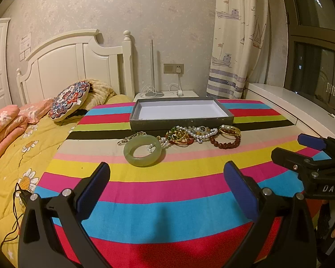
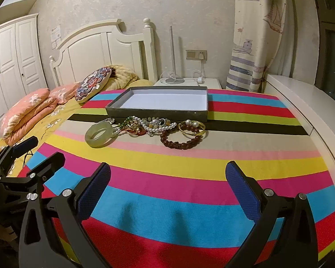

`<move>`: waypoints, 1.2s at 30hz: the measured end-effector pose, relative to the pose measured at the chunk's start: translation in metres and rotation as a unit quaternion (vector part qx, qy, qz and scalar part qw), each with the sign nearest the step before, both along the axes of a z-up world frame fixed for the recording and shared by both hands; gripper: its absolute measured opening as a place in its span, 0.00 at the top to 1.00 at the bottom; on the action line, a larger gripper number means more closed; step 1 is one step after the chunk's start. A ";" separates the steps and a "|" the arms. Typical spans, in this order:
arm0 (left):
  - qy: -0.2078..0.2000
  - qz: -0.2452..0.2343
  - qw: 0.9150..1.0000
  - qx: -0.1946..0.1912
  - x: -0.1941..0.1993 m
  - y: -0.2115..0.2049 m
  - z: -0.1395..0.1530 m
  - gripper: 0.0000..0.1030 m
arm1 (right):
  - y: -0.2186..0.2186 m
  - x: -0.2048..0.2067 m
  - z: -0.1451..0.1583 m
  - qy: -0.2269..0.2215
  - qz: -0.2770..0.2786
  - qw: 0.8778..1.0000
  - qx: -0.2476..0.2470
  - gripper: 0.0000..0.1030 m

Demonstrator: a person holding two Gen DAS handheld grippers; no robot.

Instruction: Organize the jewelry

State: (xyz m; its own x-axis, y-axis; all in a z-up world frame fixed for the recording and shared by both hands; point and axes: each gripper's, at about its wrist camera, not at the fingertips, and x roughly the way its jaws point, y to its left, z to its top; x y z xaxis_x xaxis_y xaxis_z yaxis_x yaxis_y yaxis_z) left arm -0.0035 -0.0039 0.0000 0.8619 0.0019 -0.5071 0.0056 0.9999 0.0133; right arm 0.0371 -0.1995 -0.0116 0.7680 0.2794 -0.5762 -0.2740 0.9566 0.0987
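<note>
A heap of jewelry lies on a striped cloth, just in front of a shallow grey box (image 1: 181, 121) (image 2: 156, 112) with a white inside. Nearest is a pale green jade bangle (image 1: 144, 154) (image 2: 99, 136). Behind it lie pearl strands (image 1: 201, 132) (image 2: 155, 126), a dark red bead bracelet (image 1: 225, 141) (image 2: 181, 140) and a gold bangle (image 1: 230, 131) (image 2: 191, 127). My left gripper (image 1: 167, 187) hovers open over the near stripes, short of the jade bangle. My right gripper (image 2: 168, 187) is likewise open and holds nothing. Each gripper shows at the edge of the other's view.
The striped cloth (image 1: 167, 201) covers a table beside a bed with a yellow quilt (image 1: 13, 156) and pillows on the left. A white nightstand (image 1: 167, 95) with a lamp stands behind the box. A white window sill (image 2: 301, 98) runs along the right.
</note>
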 end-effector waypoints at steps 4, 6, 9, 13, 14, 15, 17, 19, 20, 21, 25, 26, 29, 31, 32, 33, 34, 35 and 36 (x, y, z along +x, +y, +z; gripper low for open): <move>-0.001 0.000 1.000 0.000 0.000 0.000 0.000 0.02 | -0.002 0.000 0.000 0.005 -0.004 1.000 0.003 0.04; -0.001 0.000 1.000 0.000 0.000 0.000 0.000 0.02 | -0.003 0.000 0.000 0.003 -0.004 1.000 0.009 0.04; -0.001 0.000 1.000 0.001 0.000 0.000 0.000 0.02 | -0.003 -0.001 0.000 -0.005 -0.005 1.000 0.009 0.04; -0.002 0.000 1.000 0.000 0.000 0.000 0.000 0.02 | -0.003 -0.001 0.000 -0.008 -0.006 1.000 0.012 0.04; -0.001 0.000 1.000 0.000 0.000 0.001 0.000 0.02 | -0.003 -0.002 0.000 -0.008 -0.006 1.000 0.013 0.04; -0.001 0.000 1.000 -0.001 0.000 0.001 0.000 0.02 | -0.003 -0.001 0.000 -0.008 -0.005 1.000 0.014 0.04; -0.001 0.000 1.000 -0.001 0.000 0.001 0.000 0.02 | -0.003 -0.001 0.000 -0.009 -0.005 1.000 0.013 0.04; -0.001 0.000 1.000 0.000 0.000 0.001 0.001 0.02 | -0.003 -0.001 0.000 -0.014 -0.004 1.000 0.008 0.04; -0.001 0.000 1.000 0.000 0.000 0.001 0.001 0.02 | -0.003 -0.001 0.000 -0.014 -0.005 1.000 0.011 0.04; -0.001 0.000 1.000 -0.001 0.000 0.001 0.001 0.02 | -0.003 -0.001 0.000 -0.013 -0.005 1.000 0.011 0.04; 0.001 0.000 1.000 -0.001 0.002 -0.003 -0.004 0.02 | -0.001 0.000 -0.001 -0.006 -0.003 1.000 0.012 0.04; 0.001 0.000 1.000 -0.001 0.002 -0.003 -0.004 0.02 | 0.000 0.000 -0.002 0.000 -0.002 1.000 0.012 0.04; 0.004 0.002 1.000 -0.004 0.002 0.004 -0.010 0.02 | 0.003 0.003 -0.007 0.007 -0.004 1.000 0.000 0.04; 0.006 0.003 1.000 -0.005 0.003 0.005 -0.011 0.02 | 0.005 0.006 -0.011 0.022 -0.003 1.000 -0.010 0.04; 0.006 0.003 1.000 -0.006 0.004 0.006 -0.011 0.02 | 0.007 0.007 -0.013 0.024 -0.002 0.999 -0.022 0.04; 0.008 0.004 1.000 -0.007 0.005 0.007 -0.011 0.02 | 0.008 0.009 -0.014 0.025 -0.001 0.999 -0.027 0.04; 0.009 0.005 1.000 -0.007 0.006 0.009 -0.012 0.02 | 0.008 0.010 -0.015 0.027 -0.001 0.999 -0.032 0.04; 0.010 0.008 1.000 -0.008 0.006 0.011 -0.012 0.02 | 0.007 0.012 -0.015 0.027 -0.004 0.999 -0.034 0.04; 0.012 0.010 1.000 -0.012 0.008 0.014 -0.013 0.02 | 0.007 0.014 -0.016 0.029 -0.006 0.999 -0.037 0.04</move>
